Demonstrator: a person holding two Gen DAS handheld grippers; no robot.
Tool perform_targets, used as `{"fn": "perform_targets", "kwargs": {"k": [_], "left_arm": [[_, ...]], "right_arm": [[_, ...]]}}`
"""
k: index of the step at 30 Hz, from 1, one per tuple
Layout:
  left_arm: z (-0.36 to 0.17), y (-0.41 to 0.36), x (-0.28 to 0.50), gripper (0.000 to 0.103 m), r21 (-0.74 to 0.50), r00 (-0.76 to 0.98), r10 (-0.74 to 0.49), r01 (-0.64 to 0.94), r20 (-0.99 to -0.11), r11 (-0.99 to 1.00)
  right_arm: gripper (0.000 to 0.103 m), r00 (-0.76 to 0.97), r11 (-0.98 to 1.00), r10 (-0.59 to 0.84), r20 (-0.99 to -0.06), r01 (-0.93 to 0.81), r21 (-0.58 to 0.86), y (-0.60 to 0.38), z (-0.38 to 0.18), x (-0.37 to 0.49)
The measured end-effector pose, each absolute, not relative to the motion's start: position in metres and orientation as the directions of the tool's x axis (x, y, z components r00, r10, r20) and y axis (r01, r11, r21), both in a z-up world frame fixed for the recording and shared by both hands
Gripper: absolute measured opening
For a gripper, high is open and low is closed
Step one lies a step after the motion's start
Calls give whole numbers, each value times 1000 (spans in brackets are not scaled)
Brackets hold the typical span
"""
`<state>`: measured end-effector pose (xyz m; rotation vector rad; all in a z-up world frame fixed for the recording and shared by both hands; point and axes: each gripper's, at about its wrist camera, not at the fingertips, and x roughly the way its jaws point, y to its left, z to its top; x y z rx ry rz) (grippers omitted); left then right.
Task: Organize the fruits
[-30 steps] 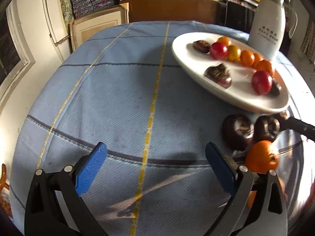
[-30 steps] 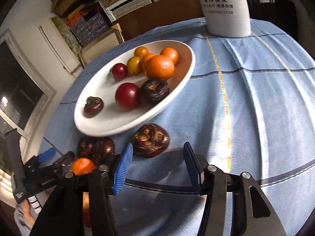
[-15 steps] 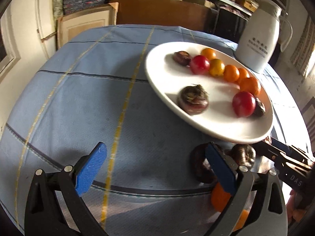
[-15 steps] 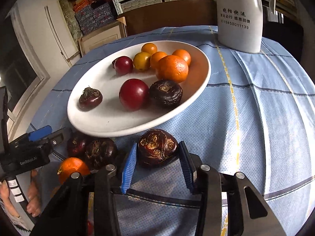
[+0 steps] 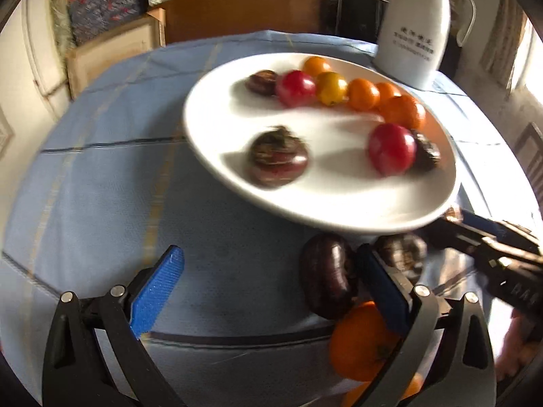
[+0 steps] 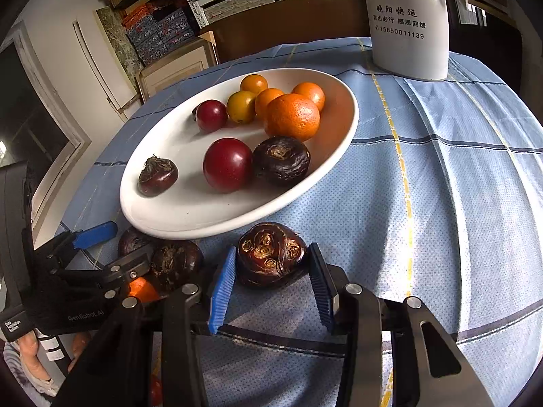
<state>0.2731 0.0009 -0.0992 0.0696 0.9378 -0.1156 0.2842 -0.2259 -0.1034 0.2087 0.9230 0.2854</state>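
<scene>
A white plate [image 6: 190,203] on the blue cloth holds red, yellow and orange fruits and dark water chestnuts. My right gripper [image 6: 271,249] is shut on a knobbly dark water chestnut [image 6: 268,254] that rests on the cloth just in front of the plate. In the left wrist view my left gripper [image 5: 268,254] stands open below the plate [image 5: 339,200]. A loose dark chestnut [image 5: 325,281] lies just inside its right finger. A second chestnut [image 5: 400,251] lies outside that finger, and an orange [image 5: 363,342] lies under it. The right wrist view shows the left gripper [image 6: 115,247] over these fruits.
A tall white jug [image 6: 407,23] stands on the table behind the plate. The table's near edge runs under both grippers. A person's hand [image 6: 27,366] shows at the lower left. Shelves and boxes stand beyond the table.
My right gripper has closed on the knobbly chestnut. My left gripper has swung right toward the plate, so the loose chestnuts and orange now lie at its right finger.
</scene>
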Motion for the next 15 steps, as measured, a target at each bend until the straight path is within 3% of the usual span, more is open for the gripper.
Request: {"fn": "perform_targets", "kwargs": {"k": [9, 11, 15], "left_arm": [[-97, 70, 259, 98, -209, 578, -168, -5, -798, 978], [-99, 59, 259, 98, -185, 570, -170, 32, -804, 982], [-106, 33, 260, 98, -4, 576, -40, 63, -817, 998]], "right_arm": [[43, 568, 935, 345, -747, -138, 326, -231, -104, 280], [43, 569, 935, 345, -746, -138, 328, -231, -104, 280], [43, 570, 935, 344, -746, -136, 328, -231, -104, 280]]}}
